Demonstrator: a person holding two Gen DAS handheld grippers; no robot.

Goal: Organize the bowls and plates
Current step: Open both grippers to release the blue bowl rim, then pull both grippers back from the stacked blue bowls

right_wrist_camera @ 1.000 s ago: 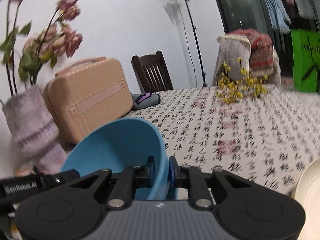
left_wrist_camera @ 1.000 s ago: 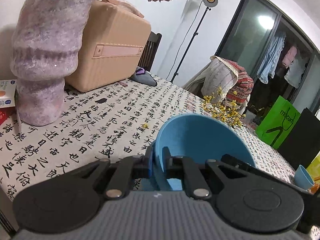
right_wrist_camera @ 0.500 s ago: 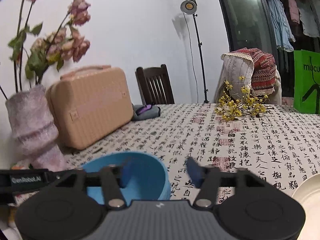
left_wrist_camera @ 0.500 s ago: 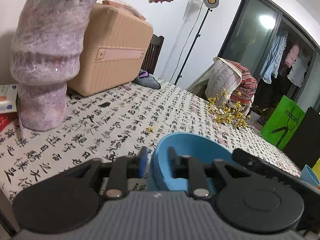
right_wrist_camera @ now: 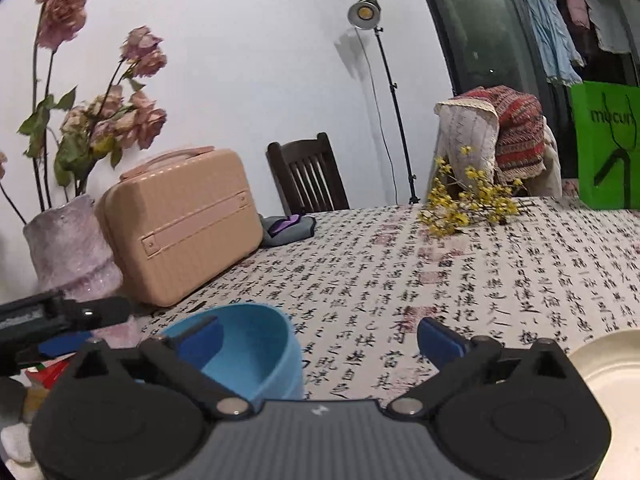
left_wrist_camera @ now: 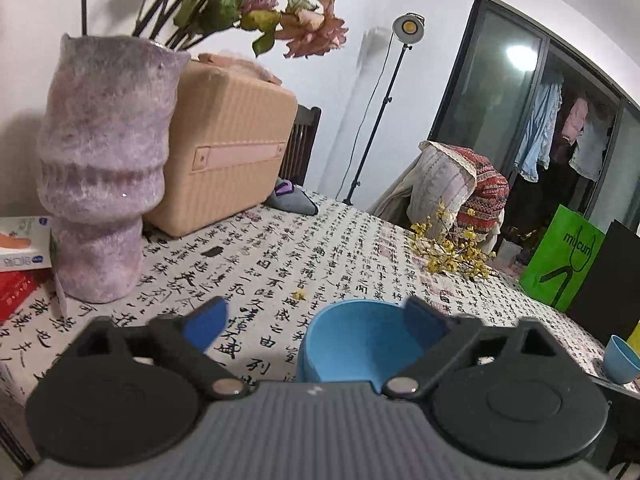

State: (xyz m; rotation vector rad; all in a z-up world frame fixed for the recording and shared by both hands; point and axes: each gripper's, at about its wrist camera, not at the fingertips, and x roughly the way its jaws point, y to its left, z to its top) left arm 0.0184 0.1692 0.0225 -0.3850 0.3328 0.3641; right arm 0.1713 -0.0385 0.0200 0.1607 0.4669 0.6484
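Calligraphy-print cloth bench (left_wrist_camera: 320, 240); fuzzy mauve vase (left_wrist_camera: 102, 168), peach ribbed hard case (left_wrist_camera: 228, 148). Round sky-blue plastic bowl (left_wrist_camera: 360, 340) set down upright. Left tongs (left_wrist_camera: 316, 320), right tongs (right_wrist_camera: 320, 338) opening, pads clear of rim. Advised: withdraw straight, avoiding nudges.

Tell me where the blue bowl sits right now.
The blue bowl rests on the calligraphy tablecloth, low in both wrist views, near the pink vase, between the left gripper and right gripper.
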